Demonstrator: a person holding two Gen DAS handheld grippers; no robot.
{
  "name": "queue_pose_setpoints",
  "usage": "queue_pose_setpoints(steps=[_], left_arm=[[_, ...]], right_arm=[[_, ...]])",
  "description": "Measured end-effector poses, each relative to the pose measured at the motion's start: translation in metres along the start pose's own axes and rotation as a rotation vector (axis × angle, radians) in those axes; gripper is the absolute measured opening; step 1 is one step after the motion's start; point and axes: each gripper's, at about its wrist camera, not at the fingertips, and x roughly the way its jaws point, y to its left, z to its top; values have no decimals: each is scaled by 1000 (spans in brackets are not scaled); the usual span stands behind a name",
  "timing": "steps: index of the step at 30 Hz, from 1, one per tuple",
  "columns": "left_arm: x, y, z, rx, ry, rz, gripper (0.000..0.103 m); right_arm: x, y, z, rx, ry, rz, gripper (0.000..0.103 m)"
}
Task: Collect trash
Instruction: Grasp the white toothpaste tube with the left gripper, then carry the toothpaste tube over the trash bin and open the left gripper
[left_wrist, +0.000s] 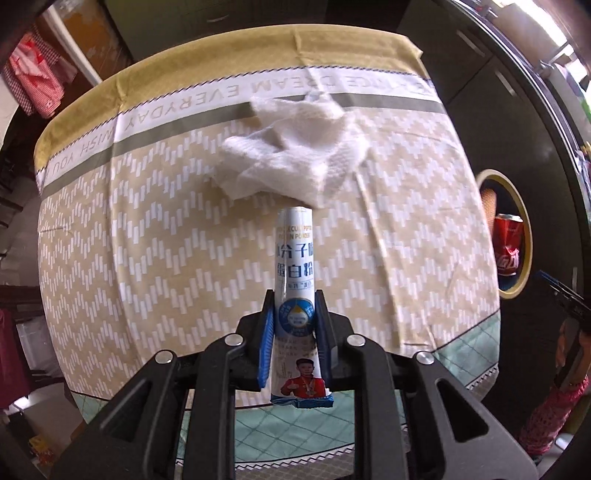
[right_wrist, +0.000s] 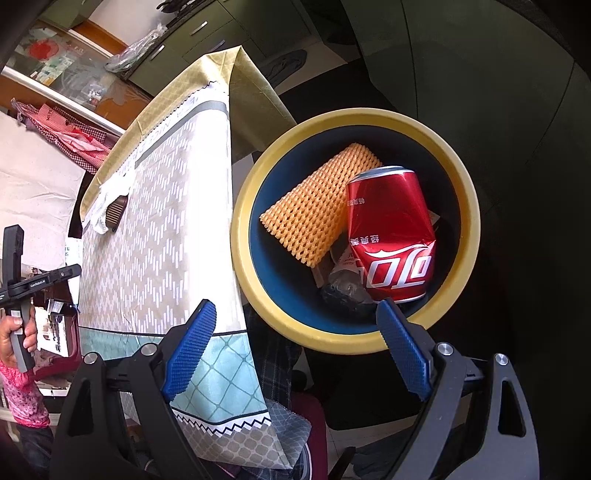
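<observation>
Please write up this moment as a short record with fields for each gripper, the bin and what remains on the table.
left gripper: shut on a white and blue protein powder sachet, held above the table
right gripper: open, empty, hovering over the bin's near rim
bin: round yellow-rimmed bin with dark blue inside, beside the table's edge
bin contents: dented red cola can, orange foam mesh sleeve, dark wrappers underneath
left on table: crumpled white paper towel on the beige patterned tablecloth
</observation>
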Motion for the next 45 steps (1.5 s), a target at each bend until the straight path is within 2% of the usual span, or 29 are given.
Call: queue_pose_setpoints(steps=[7,14,20,24,28,31,33,37,41,43,45], left_arm=[[-13,-115,24,222,-23,-75,20],[2,-240,44,421,-35,-138,20],[49,-316,70,457,-14,-160,23],[81,-330,82,451,3,-119,30],[77,-312,80,437,9,-139,30],[46,-279,68,430,-26,-175,31],[21,-249,54,429,-66,-189,36],[-28,-171,17,391,-165,-201,43],[-54,-84,-27,314,-254,-144,47],[-53,-42,-42,253,-266,-112,48],[-52,1,-58,182,-262,-117,48]], right_arm=[[-25,-17,-16,1,-52,-50,87],[-52,-45,-44,30,-95,-71,87],[-65,-63,-60,47,-101,-88,87],[-67,-67,-60,47,-97,-89,87],[-66,-62,-55,34,-97,-94,87],[-63,-51,-49,9,-93,-94,87],[-58,-39,-45,-11,-86,-97,87],[-48,-10,-35,-67,-70,-107,87],[-38,34,-22,-133,-60,-120,87],[-33,66,-13,-185,-61,-115,87],[-24,105,-4,-247,-54,-94,87]])
